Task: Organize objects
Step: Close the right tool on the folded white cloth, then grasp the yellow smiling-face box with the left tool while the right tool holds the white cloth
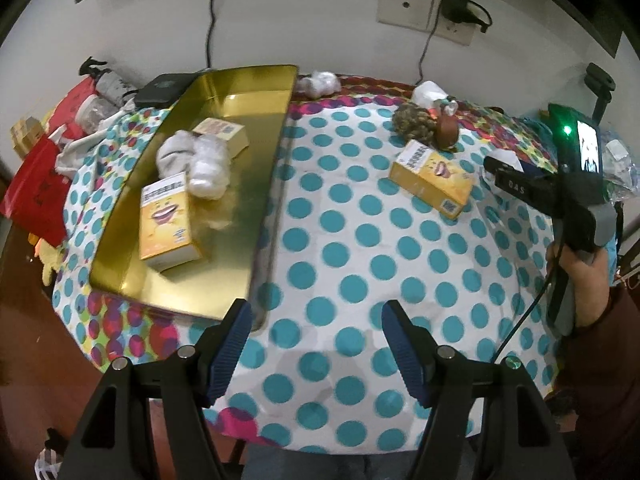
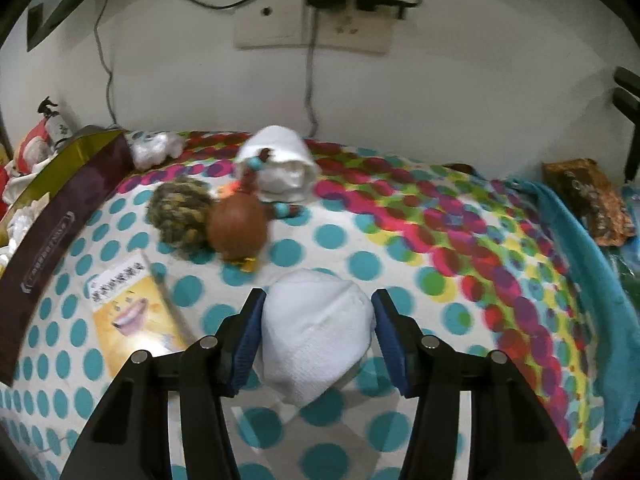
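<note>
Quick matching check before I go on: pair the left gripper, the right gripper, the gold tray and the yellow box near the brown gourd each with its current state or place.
Things:
1. left gripper
2. right gripper
3. gold tray
4. yellow box near the brown gourd

States or places:
A. lies on the dotted cloth, outside the tray
B. open, nothing between its fingers
C. holds two yellow boxes and white bundles
D. white rolled cloth between its fingers

Pairs: 1-B, 2-D, 3-C, 4-A

Open cloth (image 1: 360,240) between gold tray (image 1: 256,184) and yellow box (image 1: 432,178).
</note>
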